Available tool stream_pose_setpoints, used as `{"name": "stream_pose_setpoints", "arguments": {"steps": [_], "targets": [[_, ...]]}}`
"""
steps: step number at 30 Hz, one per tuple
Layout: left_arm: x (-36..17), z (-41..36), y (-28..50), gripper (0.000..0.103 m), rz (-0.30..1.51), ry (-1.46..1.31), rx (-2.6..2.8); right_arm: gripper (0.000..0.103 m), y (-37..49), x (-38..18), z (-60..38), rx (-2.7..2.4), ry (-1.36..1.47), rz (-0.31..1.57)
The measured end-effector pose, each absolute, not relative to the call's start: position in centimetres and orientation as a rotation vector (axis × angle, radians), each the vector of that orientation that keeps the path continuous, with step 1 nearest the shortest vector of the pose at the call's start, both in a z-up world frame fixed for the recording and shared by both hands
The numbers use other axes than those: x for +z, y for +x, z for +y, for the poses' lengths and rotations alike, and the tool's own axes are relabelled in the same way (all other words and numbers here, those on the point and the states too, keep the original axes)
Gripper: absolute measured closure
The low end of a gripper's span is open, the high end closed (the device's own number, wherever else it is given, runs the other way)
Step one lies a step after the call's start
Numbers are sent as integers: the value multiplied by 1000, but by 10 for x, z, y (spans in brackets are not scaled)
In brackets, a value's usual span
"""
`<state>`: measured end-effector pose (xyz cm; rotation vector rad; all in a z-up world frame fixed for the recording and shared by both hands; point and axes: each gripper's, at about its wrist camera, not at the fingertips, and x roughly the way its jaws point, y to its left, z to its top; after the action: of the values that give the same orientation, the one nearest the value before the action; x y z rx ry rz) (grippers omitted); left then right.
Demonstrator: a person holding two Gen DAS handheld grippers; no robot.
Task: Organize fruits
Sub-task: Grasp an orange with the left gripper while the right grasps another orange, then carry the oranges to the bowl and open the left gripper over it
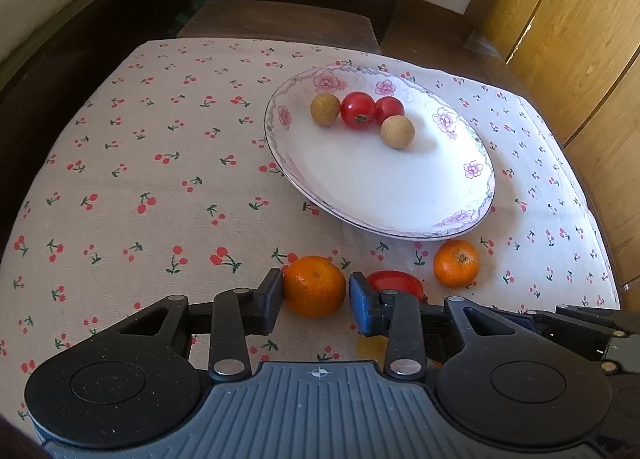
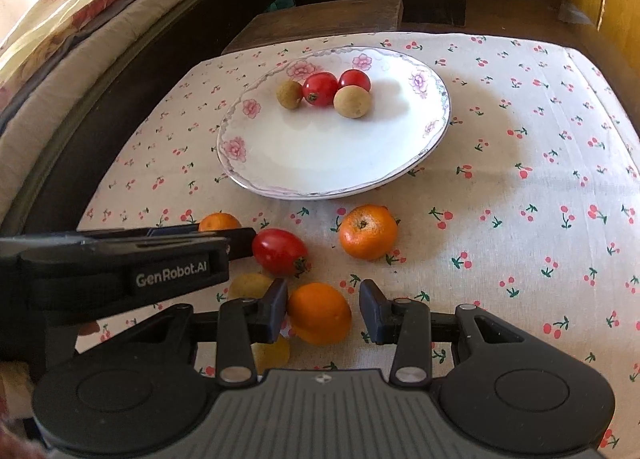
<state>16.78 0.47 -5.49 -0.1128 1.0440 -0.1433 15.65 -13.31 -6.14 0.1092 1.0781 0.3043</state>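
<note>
Both views are bright and mostly sharp at centre; daylight from the upper right whitens the plate (image 1: pixel 372 179) and throws soft shadows leftward off the fruit. Fisheye bending curves the tablecloth (image 2: pixel 520 163) edges and wooden doors (image 1: pixel 568 31); corners fall dark, slightly blurred.
</note>
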Motion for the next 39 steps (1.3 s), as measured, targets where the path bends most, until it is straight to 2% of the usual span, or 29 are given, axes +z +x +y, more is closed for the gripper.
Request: {"name": "stream_pose_setpoints", "arguments": {"steps": [5,9,39], "targets": [[-55,2,167,59,1039,-87,-145,62,154,-61,-128,307,56,1075],[-55,1,166,61,1037,-78,-144,68,146,-59,-120,307,-24,1061],[-14,-8,153,61,956,-114,-202,68,144,-5,-156,255,57,938]]}}
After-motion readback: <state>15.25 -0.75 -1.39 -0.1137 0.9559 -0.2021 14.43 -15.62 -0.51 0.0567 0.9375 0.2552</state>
